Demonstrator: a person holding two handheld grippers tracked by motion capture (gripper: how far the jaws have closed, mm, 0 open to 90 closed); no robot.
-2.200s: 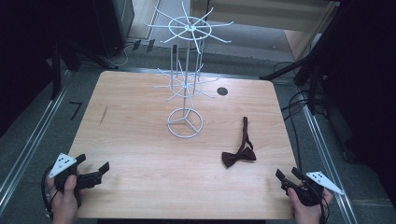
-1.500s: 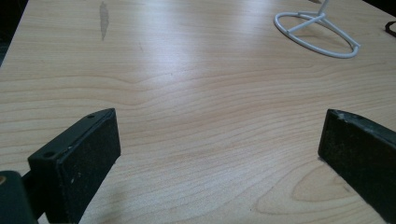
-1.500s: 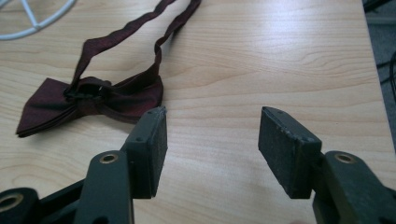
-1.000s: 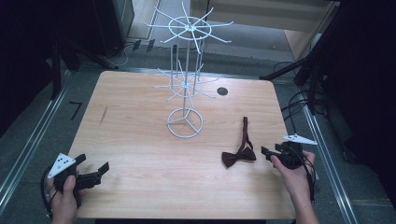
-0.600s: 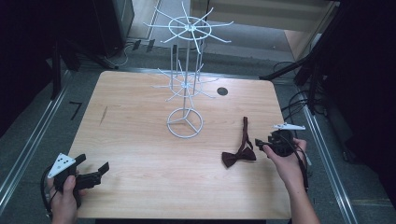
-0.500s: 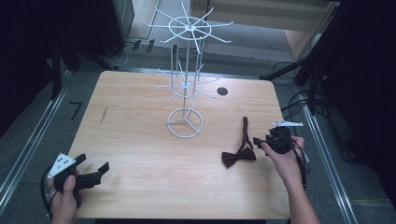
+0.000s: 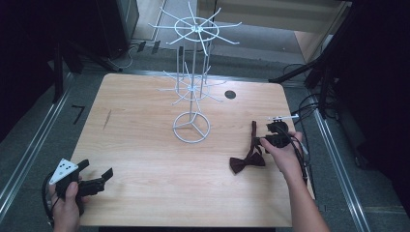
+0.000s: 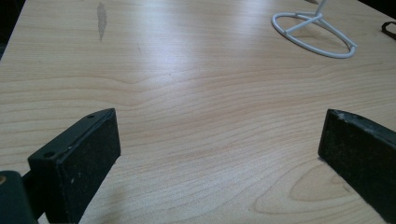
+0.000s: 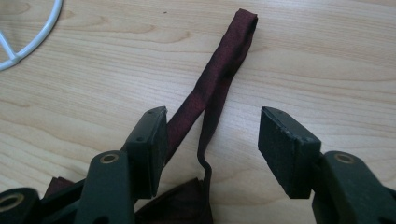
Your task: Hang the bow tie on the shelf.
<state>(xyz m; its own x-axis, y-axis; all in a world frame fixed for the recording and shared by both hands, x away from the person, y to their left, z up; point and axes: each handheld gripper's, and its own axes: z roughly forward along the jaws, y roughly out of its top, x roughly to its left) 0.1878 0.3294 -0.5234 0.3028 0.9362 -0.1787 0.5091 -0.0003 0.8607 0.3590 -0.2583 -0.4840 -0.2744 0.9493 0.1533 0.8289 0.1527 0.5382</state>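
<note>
Dark maroon fabric, a bow tie [image 9: 212, 88], lies flat on the pale wooden desk [image 7: 145, 145], its doubled neck strap running away from the right gripper [image 9: 212, 140] and folding back at its far tip. The strap passes between the jaws, nearer the left-hand one, which looks to be touching or just beside it; the other jaw stands apart with bare wood between. The jaws are open and grip nothing. The bow itself bunches below and behind them, near the camera, its cloth matte and soft-looking. Seen from the high view, the right gripper [image 7: 270, 137] sits at the strap, with the bow [image 7: 246, 162] toward the person. This looks like the reach before a pick-up: the next move calls for lowering and closing on both strap layers. Beyond the jaws and to the left stands a white wire rack [image 7: 192, 92] with a ring base. The left gripper [image 8: 219, 154] rests well apart, jaws wide open over bare wood.
</note>
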